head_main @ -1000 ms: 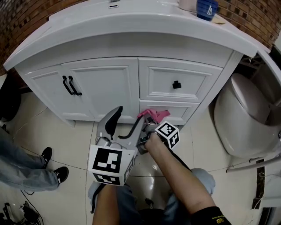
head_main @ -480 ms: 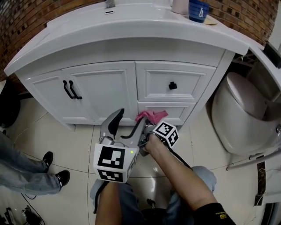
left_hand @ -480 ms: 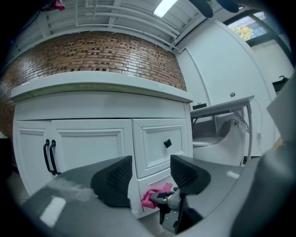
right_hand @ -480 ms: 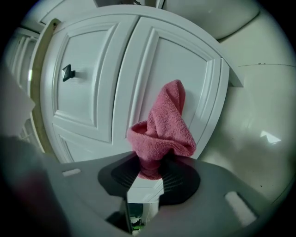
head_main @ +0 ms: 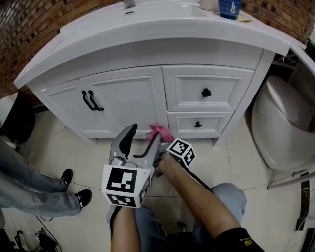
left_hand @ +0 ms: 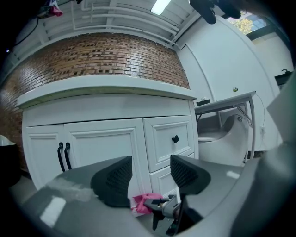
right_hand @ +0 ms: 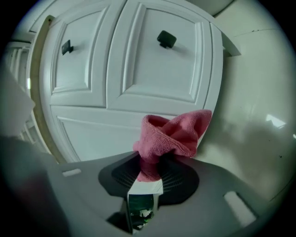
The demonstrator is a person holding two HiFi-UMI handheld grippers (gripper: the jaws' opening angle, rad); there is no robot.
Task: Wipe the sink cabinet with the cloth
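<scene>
A white sink cabinet with two doors and two drawers stands under a white basin top. A pink cloth is bunched in my right gripper, which is shut on it near the cabinet's base below the lower drawer. My left gripper hangs open just left of it, nothing between its jaws, short of the cabinet front.
A toilet stands at the right of the cabinet. A blue cup sits on the basin top. A person's legs and black shoes are at the left on the tiled floor. Brick wall behind.
The cloth and right gripper have slid left along the cabinet's base, from under the lower drawer toward the door's edge. The left gripper stays open beside them.
</scene>
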